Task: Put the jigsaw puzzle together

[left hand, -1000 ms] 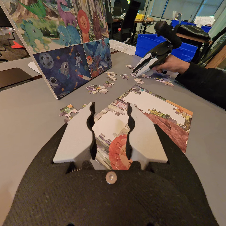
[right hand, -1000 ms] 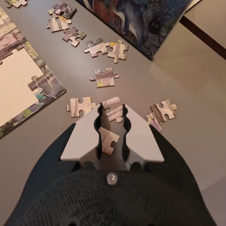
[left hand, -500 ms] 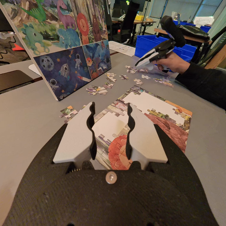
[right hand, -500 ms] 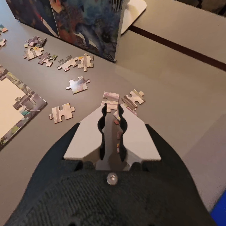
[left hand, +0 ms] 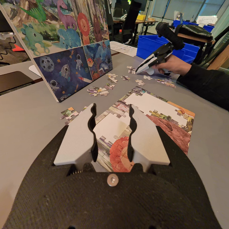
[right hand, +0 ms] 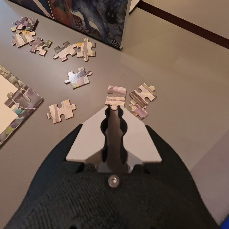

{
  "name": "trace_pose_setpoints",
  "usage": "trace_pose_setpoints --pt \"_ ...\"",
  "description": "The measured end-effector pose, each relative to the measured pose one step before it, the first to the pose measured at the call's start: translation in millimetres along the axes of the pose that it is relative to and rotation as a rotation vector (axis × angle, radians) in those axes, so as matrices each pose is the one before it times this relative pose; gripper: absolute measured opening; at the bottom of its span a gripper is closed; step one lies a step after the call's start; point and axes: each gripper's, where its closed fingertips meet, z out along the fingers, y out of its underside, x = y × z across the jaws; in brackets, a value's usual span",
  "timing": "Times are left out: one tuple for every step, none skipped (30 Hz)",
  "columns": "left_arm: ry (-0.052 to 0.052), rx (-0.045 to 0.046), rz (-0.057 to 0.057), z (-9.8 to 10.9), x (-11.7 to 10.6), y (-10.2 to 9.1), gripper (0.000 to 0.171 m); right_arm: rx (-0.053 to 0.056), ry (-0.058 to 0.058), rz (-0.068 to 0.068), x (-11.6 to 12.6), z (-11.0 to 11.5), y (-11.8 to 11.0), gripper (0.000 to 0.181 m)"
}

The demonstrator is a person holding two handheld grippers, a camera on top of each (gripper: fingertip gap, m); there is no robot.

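The left hand-held gripper [left hand: 112,106] hangs above the puzzle [left hand: 173,133], its jaws wide apart and holding nothing. The puzzle lies flat on the grey worktop [left hand: 31,123], only partly done: its border and a lion's orange mane at the near end are filled, with white gaps in the middle. A box [left hand: 69,52] printed with dinosaurs, a lion and astronauts leans upright just beyond the puzzle's left side, and loose pieces [left hand: 99,91] lie scattered between box and puzzle.

The right hand-held gripper [right hand: 113,105], held by a hand [left hand: 173,65] at the far right of the worktop, points down at the surface with its jaws narrowed to a slim gap and nothing between them. Its tips sit at the tab of a lilac striped piece [right hand: 116,95] lying flat; whether they touch it cannot be told. A corner [right hand: 31,99] of the puzzle shows to the left, more pieces lying around it.
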Motion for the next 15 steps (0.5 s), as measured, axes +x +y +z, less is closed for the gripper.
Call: trace_pose_setpoints --pt "0.0000 0.00143 -0.0002 -0.22 0.05 -0.32 0.051 -0.0020 -0.0072 -0.0010 -1.61 0.19 -0.04 0.007" --pt "0.0005 0.00093 -0.0007 -0.08 -0.01 -0.11 0.051 -0.0025 0.0006 -0.0022 -0.57 0.12 -0.20 0.007" --pt "0.0001 0.00029 -0.0005 -0.05 -0.02 -0.03 0.052 -0.0020 0.0047 -0.0045 -0.18 0.16 -0.13 0.007" --pt "-0.0002 0.00016 0.0001 0.01 -0.04 -0.02 0.052 -0.0013 0.0040 -0.0040 -0.10 0.16 -0.19 0.006" --pt "-0.0004 -0.00002 0.0004 0.01 0.06 0.02 0.051 -0.0007 0.0037 -0.0044 -0.11 0.00 -0.09 0.006" --pt "-0.0004 -0.00017 0.0005 -0.10 -0.01 -0.05 0.052 0.0003 0.0034 -0.0044 -0.07 0.02 -0.17 0.006" --pt "-0.0008 0.00037 0.0008 -0.06 -0.09 -0.12 0.052 0.0022 0.0015 -0.0034 -0.26 -0.04 -0.25 0.006" --pt "-0.0010 0.00105 0.0007 -0.17 -0.08 -0.28 0.052 0.0066 -0.0018 -0.0008 -0.66 -0.40 -1.05 0.006" --pt "-0.0006 0.00091 0.0002 -0.26 -0.06 -0.25 0.051 0.0112 -0.0059 0.0013 -1.23 -0.95 -1.98 0.006" --pt "-0.0005 0.00095 -0.0001 -0.17 -0.11 -0.18 0.051 0.0147 -0.0065 0.0016 -1.46 -1.71 -2.91 0.006" --pt "-0.0004 0.00104 -0.0004 -0.17 -0.21 -0.21 0.052 0.0153 -0.0061 -0.0005 -1.70 -1.96 -3.15 0.006" --pt "0.0000 0.00055 -0.0005 -0.13 -0.08 -0.15 0.052 0.0166 -0.0116 -0.0068 -2.97 -2.37 -3.57 0.000" --pt "0.0002 0.00041 -0.0006 -0.05 0.00 -0.05 0.052 0.0214 -0.0064 -0.0064 -2.93 -2.10 -4.09 0.000" --pt "0.0006 0.00021 -0.0004 0.01 0.12 -0.03 0.052 0.0138 -0.0088 -0.0051 -3.65 -1.67 -3.34 0.000" --pt "0.0006 -0.00073 0.0000 0.11 0.06 0.16 0.052 0.0071 -0.0108 -0.0067 -4.46 -1.10 -2.47 0.000"
